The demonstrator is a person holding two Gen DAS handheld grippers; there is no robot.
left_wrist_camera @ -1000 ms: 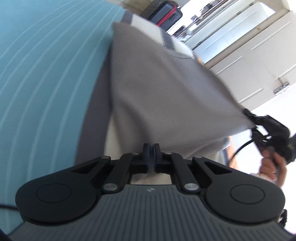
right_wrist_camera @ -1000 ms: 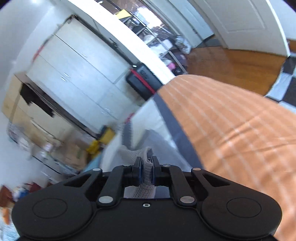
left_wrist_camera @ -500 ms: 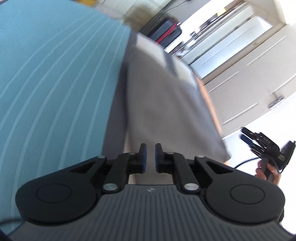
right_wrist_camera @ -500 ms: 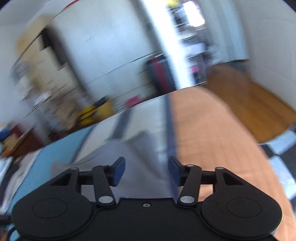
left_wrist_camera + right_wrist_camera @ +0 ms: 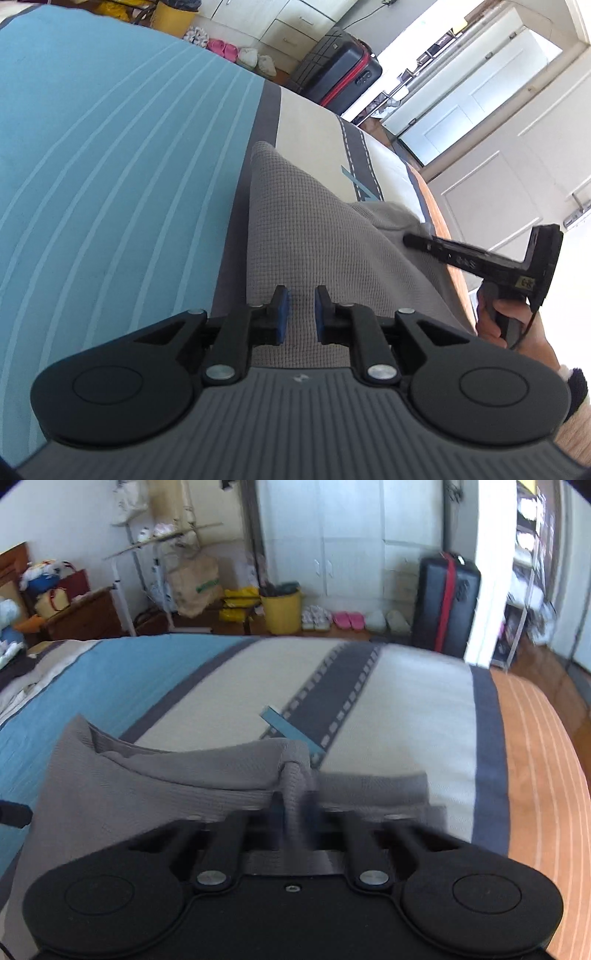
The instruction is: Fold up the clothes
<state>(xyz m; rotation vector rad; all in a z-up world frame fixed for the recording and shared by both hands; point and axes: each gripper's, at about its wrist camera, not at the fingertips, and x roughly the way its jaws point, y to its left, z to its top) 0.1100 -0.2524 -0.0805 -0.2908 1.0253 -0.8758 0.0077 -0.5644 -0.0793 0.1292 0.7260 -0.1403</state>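
Your left gripper (image 5: 300, 314) hangs over the near end of the gray waffle-knit garment (image 5: 314, 236), its blue pads a narrow gap apart w/ nothing pinched between them; the cloth lies flat beneath. Your right gripper (image 5: 295, 808) is closing, a raised fold of the same garment caught between its blurred fingers & pulled up into a ridge. From the left wrist view the right gripper shows side-on at the garment's right edge, your hand (image 5: 506, 317) wrapped round its handle. The garment lies on the bed (image 5: 388, 709), across the cream & dark-gray stripes of the bedspread, w/ the blue section to one side & the orange section to the other. A black suitcase (image 5: 445, 602) w/ a red strap stands against the far wall, near a yellow bin (image 5: 282, 611).
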